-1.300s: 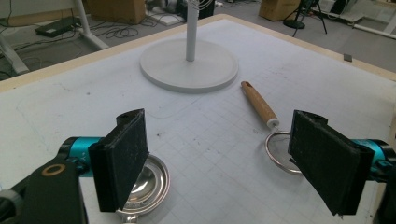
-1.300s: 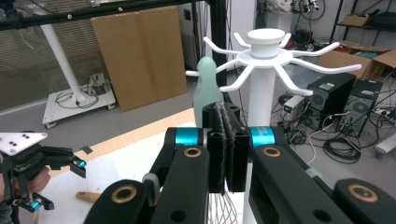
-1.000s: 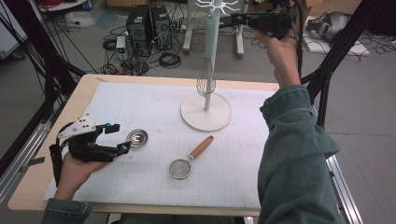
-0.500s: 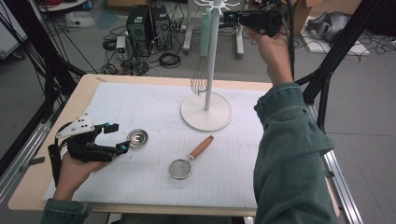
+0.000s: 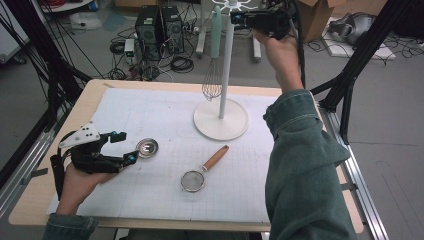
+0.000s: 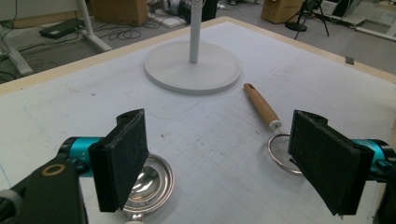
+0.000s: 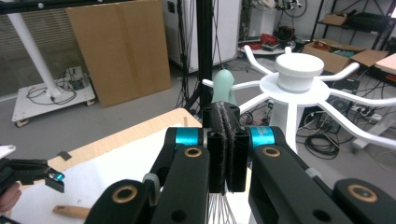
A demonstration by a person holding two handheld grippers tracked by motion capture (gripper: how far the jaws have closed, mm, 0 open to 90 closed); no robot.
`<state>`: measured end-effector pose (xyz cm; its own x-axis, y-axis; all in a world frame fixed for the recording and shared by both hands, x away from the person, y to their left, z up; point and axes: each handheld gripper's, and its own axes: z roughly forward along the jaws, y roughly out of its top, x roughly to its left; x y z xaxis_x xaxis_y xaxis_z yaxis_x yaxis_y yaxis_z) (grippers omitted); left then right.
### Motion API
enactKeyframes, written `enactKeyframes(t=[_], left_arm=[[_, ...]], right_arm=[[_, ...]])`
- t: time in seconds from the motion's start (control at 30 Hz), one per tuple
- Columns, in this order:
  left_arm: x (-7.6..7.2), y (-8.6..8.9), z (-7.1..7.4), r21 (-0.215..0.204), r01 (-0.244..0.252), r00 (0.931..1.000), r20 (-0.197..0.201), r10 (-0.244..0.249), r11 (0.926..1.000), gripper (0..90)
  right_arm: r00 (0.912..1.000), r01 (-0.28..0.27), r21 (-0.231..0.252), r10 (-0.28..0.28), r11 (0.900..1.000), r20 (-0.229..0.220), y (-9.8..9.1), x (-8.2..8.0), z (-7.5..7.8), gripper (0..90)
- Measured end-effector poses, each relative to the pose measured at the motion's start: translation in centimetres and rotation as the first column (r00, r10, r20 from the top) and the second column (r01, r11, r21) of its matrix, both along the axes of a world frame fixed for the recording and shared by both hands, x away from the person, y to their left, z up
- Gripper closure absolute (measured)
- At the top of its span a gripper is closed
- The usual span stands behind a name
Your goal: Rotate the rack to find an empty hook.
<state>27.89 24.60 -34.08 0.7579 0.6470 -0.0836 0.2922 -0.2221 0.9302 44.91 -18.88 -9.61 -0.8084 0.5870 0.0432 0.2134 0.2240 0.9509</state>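
Up high, the right gripper [image 5: 239, 19] has its 2 black jaws pressed shut with nothing between them, just beside the wire whisk with the pale green handle [image 5: 214, 55] that hangs from a hook arm of the white stand with a round base [image 5: 220, 119]. Down on the table, the left gripper [image 5: 126, 146] rests wide open and empty, near the small shiny metal cup [image 5: 147, 147] and the round mesh strainer with a wooden handle [image 5: 202, 171].

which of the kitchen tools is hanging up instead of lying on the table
The whisk with the pale green handle: it hangs from the white stand. The wooden-handled strainer and the small metal cup lie flat on the table.
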Motion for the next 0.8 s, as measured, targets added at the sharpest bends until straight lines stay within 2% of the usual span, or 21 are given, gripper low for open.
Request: enactKeyframes(t=[0.2, 0.43, 0.53, 0.6, 0.8], left_arm=[[0.0, 0.0, 0.0, -0.003, -0.001, 1.0, 0.0, 0.001, 1.0, 20.3], [0.0, 0.2, 0.0, -0.002, -0.001, 1.0, -0.001, 0.001, 1.0, 20.3], [0.0, 0.2, 0.0, -0.005, 0.0, 1.0, -0.003, 0.0, 1.0, 20.3], [0.1, 0.2, 0.0, -0.005, 0.001, 1.0, -0.003, -0.001, 1.0, 20.3], [0.2, 0.4, -0.1, -0.003, 0.002, 1.0, -0.008, -0.002, 1.0, 20.3]], right_arm=[[1.0, -0.008, -0.01, 0.008, 0.9999, 0.004, 0.7, -0.1, -0.1, 89.6], [0.9993, -0.037, 0.019, 0.037, 0.9991, 0.009, 0.0, -1.0, -0.2, 89.0], [0.9983, -0.058, 0.051, 0.058, 0.997, 0.01, -0.5, -1.4, -0.4, 82.2], [0.9977, -0.066, 0.047, 0.066, 0.9967, 0.013, -0.6, -1.7, -0.7, 79.5], [0.9953, -0.096, 0.087, 0.097, 0.9915, -0.006, -1.3, -2.6, -2.4, 63.7]])
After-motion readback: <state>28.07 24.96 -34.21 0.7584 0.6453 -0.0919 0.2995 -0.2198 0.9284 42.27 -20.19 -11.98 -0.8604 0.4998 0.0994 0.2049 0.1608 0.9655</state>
